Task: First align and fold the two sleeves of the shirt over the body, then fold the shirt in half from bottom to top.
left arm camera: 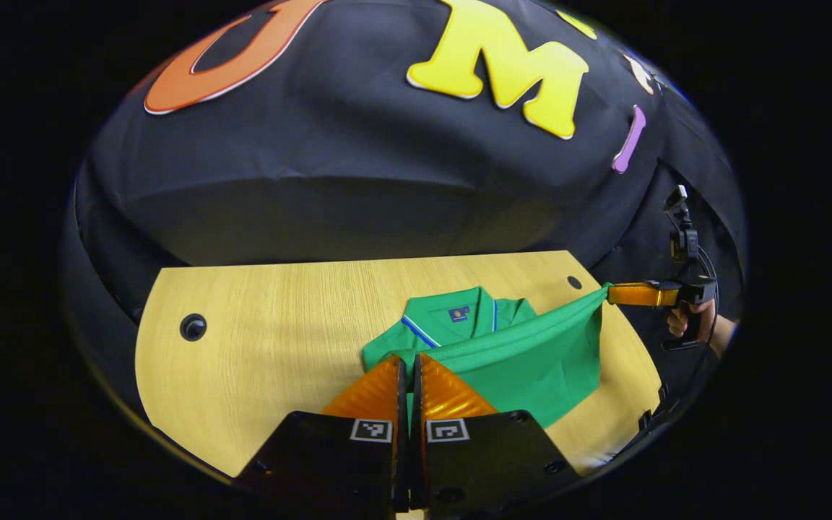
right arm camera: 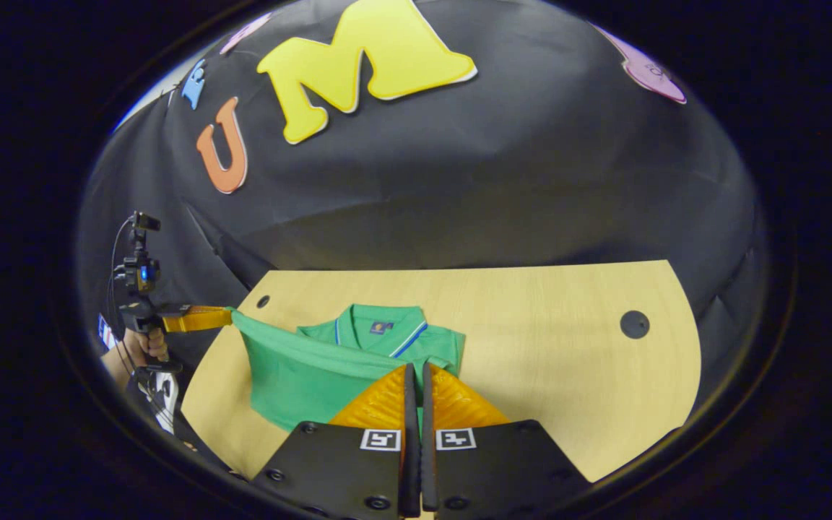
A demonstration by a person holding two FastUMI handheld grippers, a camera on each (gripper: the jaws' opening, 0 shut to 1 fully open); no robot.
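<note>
A green polo shirt (left arm camera: pixel 531 354) lies on the wooden table (left arm camera: pixel 279 325), its collar with a blue-white stripe at the far side. Its near hem is lifted and pulled taut between both grippers. My left gripper (left arm camera: pixel 409 359) is shut on one hem corner, at the bottom of the left gripper view. My right gripper (left arm camera: pixel 612 294) is farther right, clamping the other corner. In the right gripper view, the right gripper (right arm camera: pixel 416 367) is shut on the shirt (right arm camera: pixel 300 368), and the left gripper (right arm camera: pixel 227 316) holds the stretched corner at the left.
The table (right arm camera: pixel 568 347) has round cable holes (left arm camera: pixel 193 326) (right arm camera: pixel 634 324) near its far corners. A hand (left arm camera: pixel 683 321) holds the right gripper beyond the table's edge. Black cloth hangs behind the table.
</note>
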